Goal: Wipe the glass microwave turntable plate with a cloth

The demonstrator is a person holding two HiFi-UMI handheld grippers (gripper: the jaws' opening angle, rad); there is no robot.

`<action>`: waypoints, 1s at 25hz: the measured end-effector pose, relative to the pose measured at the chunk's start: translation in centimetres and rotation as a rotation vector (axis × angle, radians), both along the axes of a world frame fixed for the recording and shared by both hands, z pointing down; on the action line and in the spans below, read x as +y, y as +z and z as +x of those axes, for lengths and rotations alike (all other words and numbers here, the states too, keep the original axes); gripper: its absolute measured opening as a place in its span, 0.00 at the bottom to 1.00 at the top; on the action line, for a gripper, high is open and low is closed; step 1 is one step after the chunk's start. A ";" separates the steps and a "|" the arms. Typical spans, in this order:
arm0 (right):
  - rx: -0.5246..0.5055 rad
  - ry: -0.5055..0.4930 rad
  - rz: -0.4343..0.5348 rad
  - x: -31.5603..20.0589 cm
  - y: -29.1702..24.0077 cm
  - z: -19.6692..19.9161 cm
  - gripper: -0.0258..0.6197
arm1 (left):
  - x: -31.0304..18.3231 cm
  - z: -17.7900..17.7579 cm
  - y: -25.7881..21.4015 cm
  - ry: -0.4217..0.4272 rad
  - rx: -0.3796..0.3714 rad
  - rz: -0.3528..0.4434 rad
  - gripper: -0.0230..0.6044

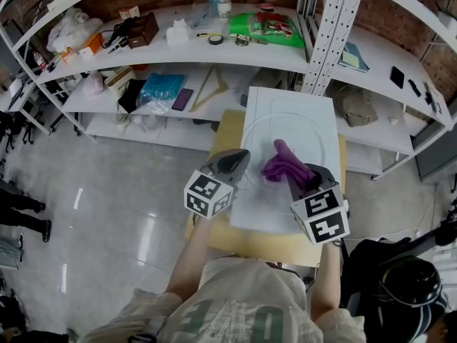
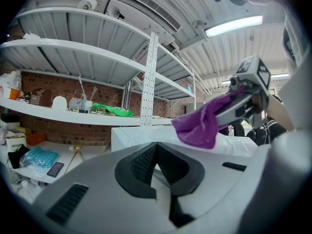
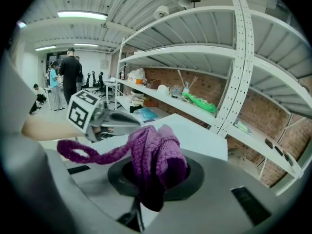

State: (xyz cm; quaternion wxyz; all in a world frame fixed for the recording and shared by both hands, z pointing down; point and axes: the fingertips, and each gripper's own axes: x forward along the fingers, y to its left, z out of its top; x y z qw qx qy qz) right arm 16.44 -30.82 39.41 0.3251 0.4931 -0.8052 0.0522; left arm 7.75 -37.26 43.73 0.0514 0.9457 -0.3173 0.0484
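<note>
The clear glass turntable plate (image 1: 307,121) lies on a white board (image 1: 285,213) and shows only as a faint round outline. My right gripper (image 1: 303,179) is shut on a purple cloth (image 1: 283,162), held over the near part of the plate. In the right gripper view the cloth (image 3: 156,155) bunches out of the right gripper (image 3: 156,182), with a loop trailing left. My left gripper (image 1: 239,160) sits at the plate's left rim, its jaws closed with nothing seen between them. The left gripper view shows the left gripper (image 2: 156,165), the cloth (image 2: 197,123) and the right gripper (image 2: 243,101) beyond.
The board rests on a small wooden table (image 1: 228,131). White shelves behind it carry a green packet (image 1: 265,27), a teal bag (image 1: 158,88), a phone (image 1: 181,98) and other clutter. A perforated upright (image 1: 325,27) stands right of centre. People (image 3: 70,77) stand far off.
</note>
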 end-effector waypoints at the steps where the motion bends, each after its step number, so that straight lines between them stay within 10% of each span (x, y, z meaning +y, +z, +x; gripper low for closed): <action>1: 0.010 0.019 0.023 -1.5 -0.4 0.8 0.12 | 0.0 0.0 0.0 0.000 0.001 0.000 0.03; 10: 0.067 0.189 0.055 -11.5 0.3 6.6 0.12 | 0.0 0.1 0.1 0.003 0.005 0.000 0.03; 25: 0.096 0.137 -0.011 -10.4 1.8 5.8 0.12 | 0.1 -0.1 0.0 -0.009 0.009 0.001 0.03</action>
